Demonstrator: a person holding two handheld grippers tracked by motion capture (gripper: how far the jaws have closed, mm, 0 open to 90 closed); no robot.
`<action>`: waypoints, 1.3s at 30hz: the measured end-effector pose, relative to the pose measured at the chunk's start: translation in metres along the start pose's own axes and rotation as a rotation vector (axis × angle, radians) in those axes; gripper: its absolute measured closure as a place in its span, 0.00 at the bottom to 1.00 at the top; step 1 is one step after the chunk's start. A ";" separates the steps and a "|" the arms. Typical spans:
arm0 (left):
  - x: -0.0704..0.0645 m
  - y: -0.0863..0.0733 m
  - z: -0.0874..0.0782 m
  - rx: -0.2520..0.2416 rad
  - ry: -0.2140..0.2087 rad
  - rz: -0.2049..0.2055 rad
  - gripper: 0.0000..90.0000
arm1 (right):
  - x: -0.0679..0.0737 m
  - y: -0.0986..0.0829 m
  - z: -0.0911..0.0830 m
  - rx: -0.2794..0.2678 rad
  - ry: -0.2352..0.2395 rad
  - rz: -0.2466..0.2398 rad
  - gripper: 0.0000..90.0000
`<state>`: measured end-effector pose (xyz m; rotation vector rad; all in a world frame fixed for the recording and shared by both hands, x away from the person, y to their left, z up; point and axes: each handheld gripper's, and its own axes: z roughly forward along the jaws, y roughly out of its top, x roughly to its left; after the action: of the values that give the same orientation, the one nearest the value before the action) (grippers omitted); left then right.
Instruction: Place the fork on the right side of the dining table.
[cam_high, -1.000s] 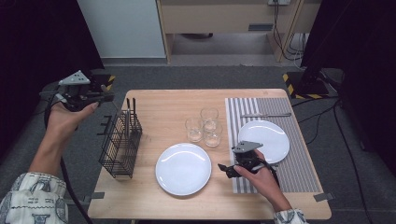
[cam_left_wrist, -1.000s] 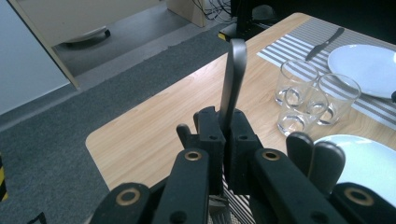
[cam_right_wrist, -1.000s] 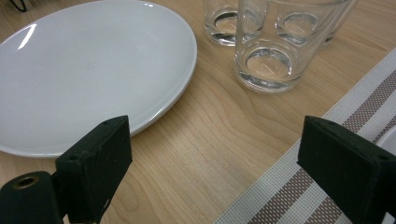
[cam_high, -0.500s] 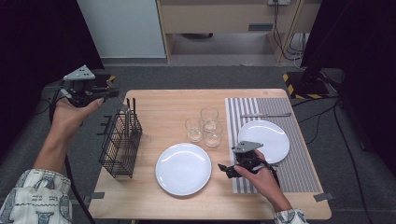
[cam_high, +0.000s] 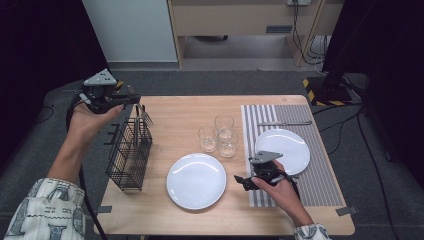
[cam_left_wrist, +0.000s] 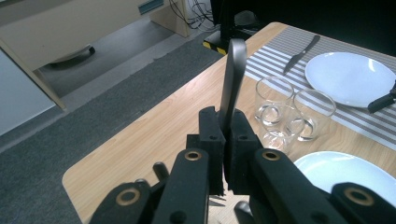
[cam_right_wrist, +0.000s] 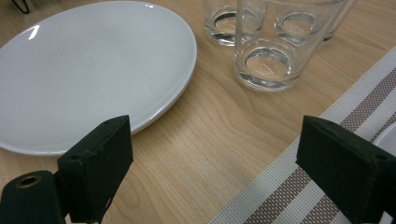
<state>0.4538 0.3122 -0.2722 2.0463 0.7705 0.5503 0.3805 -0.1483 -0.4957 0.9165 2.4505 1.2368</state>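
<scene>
Cutlery, a grey metal handle (cam_left_wrist: 232, 79), is clamped between the closed jaws of the left hand-held gripper (cam_high: 131, 100), standing upright in the left gripper view with its working end hidden below the jaws, so whether it is a fork or something else cannot be told there. In the high view the left hand-held gripper is held above the far end of the black wire basket (cam_high: 128, 152), where fork tines (cam_high: 145, 118) are seen just under it; compared with half a second ago, this hand-held gripper has been carried rightward and nearer to the basket, from a spot out past the desk's left edge. The basket stands on the left part of the desk (cam_high: 175, 112). The right hand-held gripper (cam_high: 243, 182) is kept where it was, low over the desk at the near edge of the striped mat (cam_high: 320, 170), its jaws spread wide and holding nothing, as the right gripper view shows. Before it lie a white plate (cam_high: 196, 180) and three glasses (cam_high: 220, 135), unmoved. A second plate (cam_high: 282, 150) and a knife (cam_high: 284, 123) rest on the mat.
</scene>
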 end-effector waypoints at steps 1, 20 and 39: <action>-0.001 0.000 0.001 0.002 -0.001 0.002 0.97 | 0.000 0.000 0.000 0.000 -0.001 0.000 0.12; -0.037 0.009 0.028 0.023 -0.060 0.065 0.97 | 0.000 -0.001 0.000 0.003 0.002 -0.001 0.12; -0.074 0.006 0.060 0.043 -0.147 0.101 0.97 | 0.000 0.000 0.000 -0.001 0.007 -0.004 0.13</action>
<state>0.4405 0.2242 -0.3058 2.1480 0.6001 0.4370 0.3800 -0.1480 -0.4957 0.9078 2.4562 1.2418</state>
